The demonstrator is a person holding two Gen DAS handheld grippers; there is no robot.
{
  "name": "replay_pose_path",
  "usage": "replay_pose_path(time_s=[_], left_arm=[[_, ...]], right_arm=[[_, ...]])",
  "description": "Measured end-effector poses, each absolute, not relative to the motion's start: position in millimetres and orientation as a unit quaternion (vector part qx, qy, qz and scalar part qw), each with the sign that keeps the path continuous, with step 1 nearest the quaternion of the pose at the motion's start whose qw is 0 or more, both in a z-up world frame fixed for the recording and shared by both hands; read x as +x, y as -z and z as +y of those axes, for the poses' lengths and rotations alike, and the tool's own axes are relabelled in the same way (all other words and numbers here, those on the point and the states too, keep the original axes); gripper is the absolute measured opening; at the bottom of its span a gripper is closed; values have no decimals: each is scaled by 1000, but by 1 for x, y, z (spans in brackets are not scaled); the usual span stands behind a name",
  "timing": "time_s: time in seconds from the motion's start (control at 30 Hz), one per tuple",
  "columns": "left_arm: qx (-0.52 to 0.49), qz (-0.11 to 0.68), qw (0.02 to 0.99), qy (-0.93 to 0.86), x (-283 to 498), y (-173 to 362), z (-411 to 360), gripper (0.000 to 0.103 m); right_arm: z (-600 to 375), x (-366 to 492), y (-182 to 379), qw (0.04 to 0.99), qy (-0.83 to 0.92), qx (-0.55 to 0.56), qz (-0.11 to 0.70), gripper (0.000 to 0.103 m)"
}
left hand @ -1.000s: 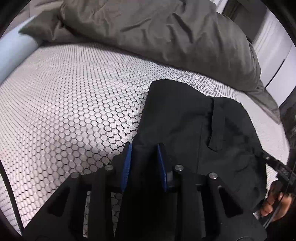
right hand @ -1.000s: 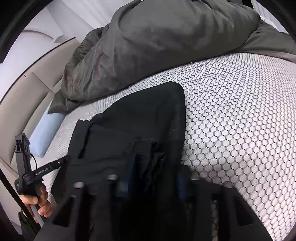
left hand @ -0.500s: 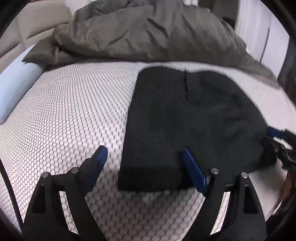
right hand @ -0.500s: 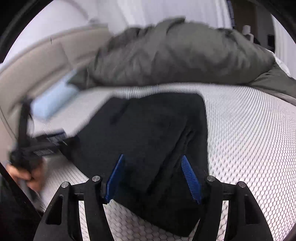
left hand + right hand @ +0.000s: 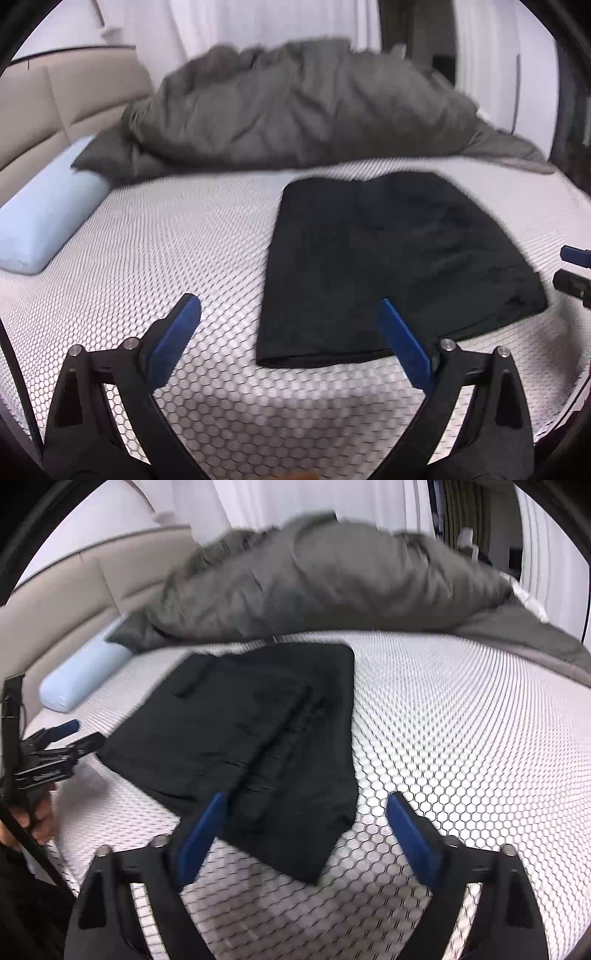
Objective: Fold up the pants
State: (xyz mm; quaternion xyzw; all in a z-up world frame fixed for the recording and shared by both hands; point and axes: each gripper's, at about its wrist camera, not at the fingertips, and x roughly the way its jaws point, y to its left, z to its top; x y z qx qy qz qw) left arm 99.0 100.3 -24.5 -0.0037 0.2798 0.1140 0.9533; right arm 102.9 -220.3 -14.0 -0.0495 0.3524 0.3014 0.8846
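Left wrist view: left gripper (image 5: 290, 315) jaws have just been opening, now wide, empty.
Right gripper (image 5: 304, 812): likewise, nothing held.
Pants (image 5: 388, 266): folded, flat on the mattress (image 5: 177, 236).
Room: grey duvet (image 5: 306, 107), blue pillow (image 5: 48, 218), beige headboard (image 5: 55, 96), white curtains (image 5: 258, 22).

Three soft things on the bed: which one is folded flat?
The black pants, a neat flat rectangle on the mattress. The grey duvet is heaped and rumpled; the pale blue pillow is a plump roll.
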Motion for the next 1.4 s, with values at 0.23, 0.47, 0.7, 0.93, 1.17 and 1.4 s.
replay_pose_path(time_s=[0.23,0.47,0.7,0.93,1.17,1.4], left_arm=[[-13,229,970,-74,56,10,70,102],[-60,226,970,-61,31,12,62,102],[-47,204,975,-69,16,9,62,102],[-38,192,978,-74,9,3,62,102],[-41,190,978,-77,10,0,67,102],[-45,189,978,-81,9,-1,69,102]], right_arm=[[-232,54,-3,896,-338,-24,285,103],[-237,42,-7,902,-349,4,256,103],[-235,34,-19,903,-364,16,228,103],[-228,32,-20,904,-366,6,222,103],[-225,30,-20,903,-368,7,222,103],[-223,28,-20,904,-368,5,219,103]])
